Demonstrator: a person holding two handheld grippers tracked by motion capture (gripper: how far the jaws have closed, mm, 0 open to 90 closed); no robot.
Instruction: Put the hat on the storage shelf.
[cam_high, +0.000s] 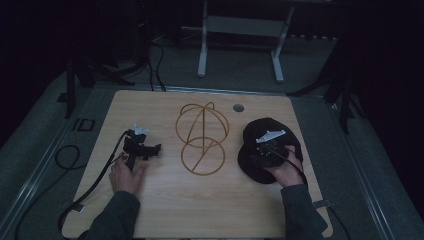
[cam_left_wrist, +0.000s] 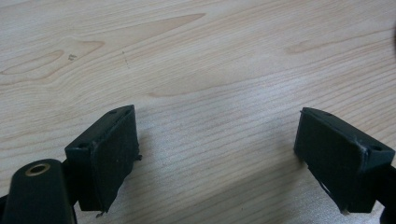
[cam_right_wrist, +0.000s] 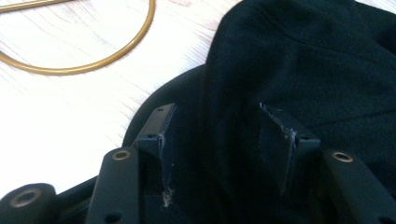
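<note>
A: Where is the black cap (cam_high: 260, 137)?

B: It lies on the right part of the wooden table (cam_high: 165, 200), just right of the gold wire stand (cam_high: 201, 137). Its brim points toward the near left.

A: And the right gripper (cam_high: 267, 150)?

B: It is right over the cap, on the cap's near side, with the person's right hand (cam_high: 286, 171) behind it. In the right gripper view the right gripper (cam_right_wrist: 224, 140) has its jaws spread wide, with a ridge of the cap's black cloth (cam_right_wrist: 303, 70) between them. I can't tell whether the pads press on the cloth; the gap looks wider than the fold.

A: Is the cap lifted?

B: It looks flat on the table; the brim rests on the wood in the right gripper view, and a loop of the wire stand (cam_right_wrist: 93, 63) lies to its far left.

A: The left gripper (cam_high: 141, 145)?

B: It sits on the left part of the table, well apart from the cap, with the left hand (cam_high: 126, 175) at its near end. In its own view the left gripper (cam_left_wrist: 217, 149) has its jaws wide apart over bare wood (cam_left_wrist: 210, 70), nothing between them.

A: And the stand?

B: It is in the middle of the table, between the two grippers, touched by neither.
</note>
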